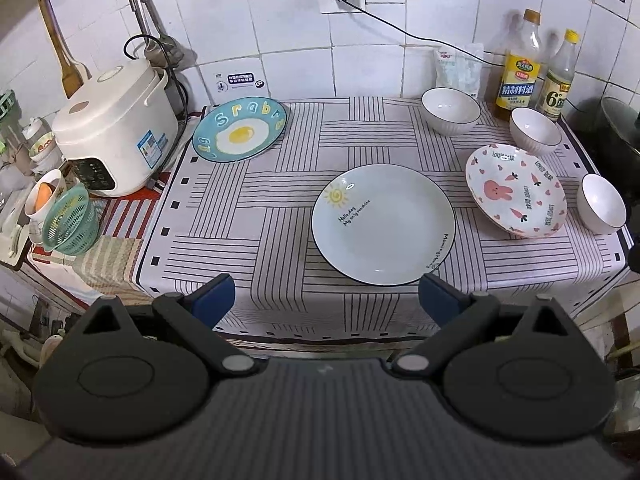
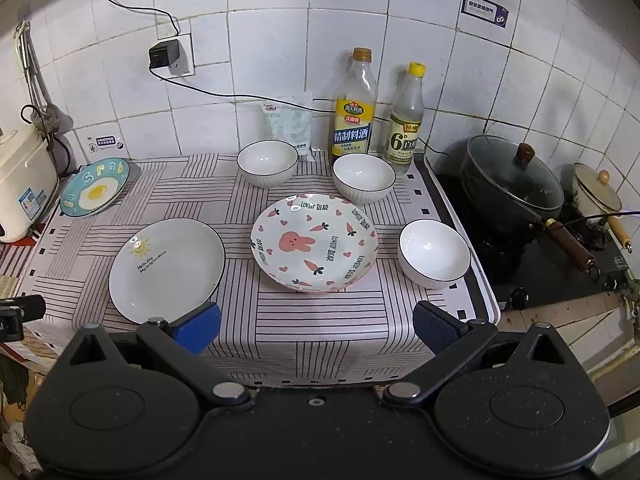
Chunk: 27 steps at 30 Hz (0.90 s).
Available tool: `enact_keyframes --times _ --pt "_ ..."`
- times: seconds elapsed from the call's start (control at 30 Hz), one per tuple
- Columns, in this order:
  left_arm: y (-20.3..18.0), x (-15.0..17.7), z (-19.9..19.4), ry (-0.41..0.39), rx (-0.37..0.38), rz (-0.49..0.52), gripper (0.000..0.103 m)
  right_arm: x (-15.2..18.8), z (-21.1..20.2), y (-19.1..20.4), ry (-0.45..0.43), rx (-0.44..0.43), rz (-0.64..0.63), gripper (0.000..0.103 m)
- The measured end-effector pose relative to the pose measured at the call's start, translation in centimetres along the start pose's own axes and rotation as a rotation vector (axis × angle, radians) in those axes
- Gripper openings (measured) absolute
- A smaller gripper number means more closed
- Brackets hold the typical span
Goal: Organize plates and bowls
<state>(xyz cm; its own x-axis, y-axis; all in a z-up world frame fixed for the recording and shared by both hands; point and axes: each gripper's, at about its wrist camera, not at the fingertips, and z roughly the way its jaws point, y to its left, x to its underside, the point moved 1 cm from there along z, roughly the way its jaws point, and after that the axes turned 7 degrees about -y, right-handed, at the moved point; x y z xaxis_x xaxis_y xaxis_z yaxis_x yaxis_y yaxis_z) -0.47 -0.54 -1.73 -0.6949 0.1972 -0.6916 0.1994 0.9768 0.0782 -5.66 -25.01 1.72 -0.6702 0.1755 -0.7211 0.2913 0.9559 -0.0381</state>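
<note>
You face 3 plates: sun plate [image 1: 383, 224], rabbit plate [image 2: 314, 242], egg plate [image 1: 239, 129]; 3 bowls [image 2: 434, 252]. Left gripper [image 1: 326, 298] and right gripper [image 2: 316, 326] both gape wide, holding nothing.

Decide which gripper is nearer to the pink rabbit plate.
Right. The right gripper sits directly in front of the pink rabbit plate; the left gripper faces the sun plate, with the rabbit plate off to its right.
</note>
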Motion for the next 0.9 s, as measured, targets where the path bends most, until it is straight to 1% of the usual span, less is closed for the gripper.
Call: enact_keyframes --times 0.43,0.9 --pt "0.06 0.05 0.23 -0.012 0.005 0.003 0.100 0.29 -0.03 -0.01 -0.015 0.009 -0.006 0.103" --pt "0.28 0.40 0.22 -0.023 0.011 -0.013 0.100 0.36 0.21 0.10 -0.013 0.014 -0.026 0.103"
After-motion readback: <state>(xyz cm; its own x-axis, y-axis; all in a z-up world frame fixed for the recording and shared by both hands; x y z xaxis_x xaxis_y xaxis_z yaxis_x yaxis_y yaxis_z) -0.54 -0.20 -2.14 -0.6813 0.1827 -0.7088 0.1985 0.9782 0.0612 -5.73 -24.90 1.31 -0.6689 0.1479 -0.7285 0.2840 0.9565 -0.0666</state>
